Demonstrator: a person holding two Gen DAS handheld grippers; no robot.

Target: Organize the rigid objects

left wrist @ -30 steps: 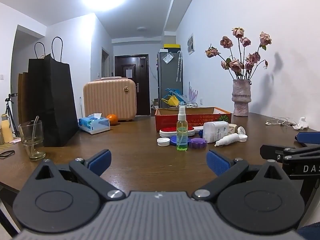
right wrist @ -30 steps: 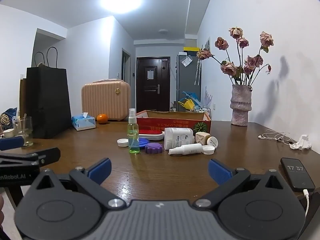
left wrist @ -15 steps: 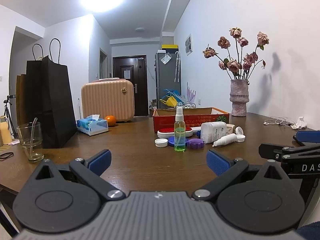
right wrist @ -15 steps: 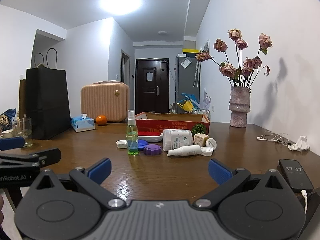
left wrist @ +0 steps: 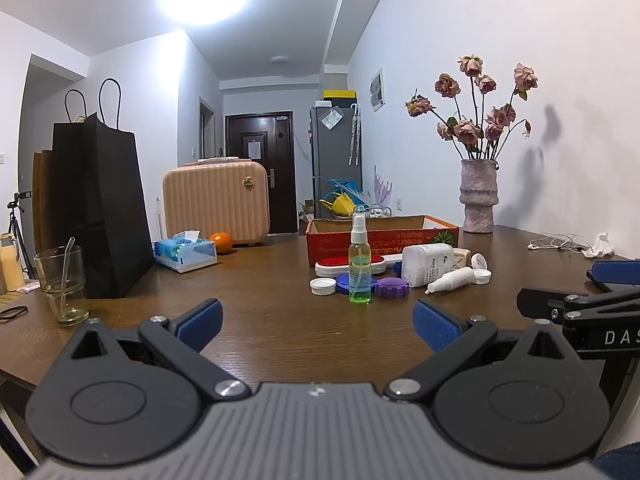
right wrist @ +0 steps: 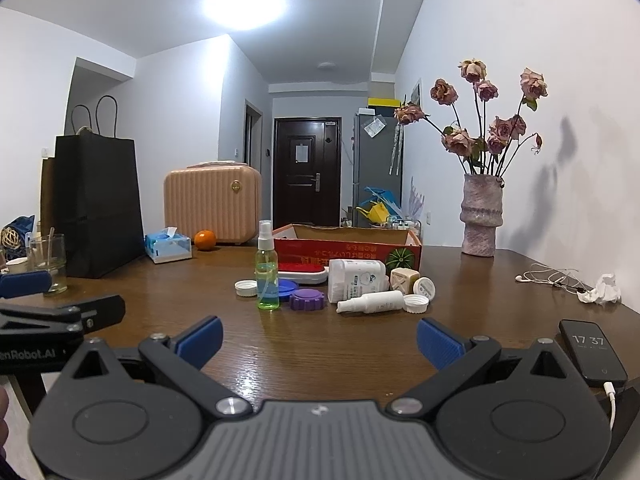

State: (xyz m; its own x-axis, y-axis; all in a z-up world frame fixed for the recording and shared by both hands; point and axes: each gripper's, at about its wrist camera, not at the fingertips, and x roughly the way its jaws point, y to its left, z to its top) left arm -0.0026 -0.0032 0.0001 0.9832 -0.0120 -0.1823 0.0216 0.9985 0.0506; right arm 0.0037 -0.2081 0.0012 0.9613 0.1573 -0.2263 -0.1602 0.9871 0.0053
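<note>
A cluster of small items lies mid-table before a red cardboard box [left wrist: 384, 234] [right wrist: 348, 245]. A green spray bottle [left wrist: 359, 260] [right wrist: 267, 266] stands upright. Beside it are a purple cap [left wrist: 392, 287] [right wrist: 307, 299], a blue cap [right wrist: 287, 289], white caps [left wrist: 323, 286] [right wrist: 416, 303], a white jar on its side [left wrist: 427, 263] [right wrist: 356, 285], a small white bottle lying down [left wrist: 452, 280] [right wrist: 370, 302] and a red-and-white case [left wrist: 348, 266]. My left gripper [left wrist: 316, 318] and right gripper [right wrist: 320, 338] are both open and empty, well short of the cluster.
A black paper bag [left wrist: 96, 208], a glass [left wrist: 62, 284], a tissue box [left wrist: 184, 250], an orange [left wrist: 221, 241] and a peach case [left wrist: 216, 200] stand at the left. A vase of dried roses [right wrist: 480, 216], earphones [right wrist: 552, 276] and a phone [right wrist: 592, 352] are at the right.
Both views have tilted slightly upward and drawn a little nearer the table. Nothing on the table has moved.
</note>
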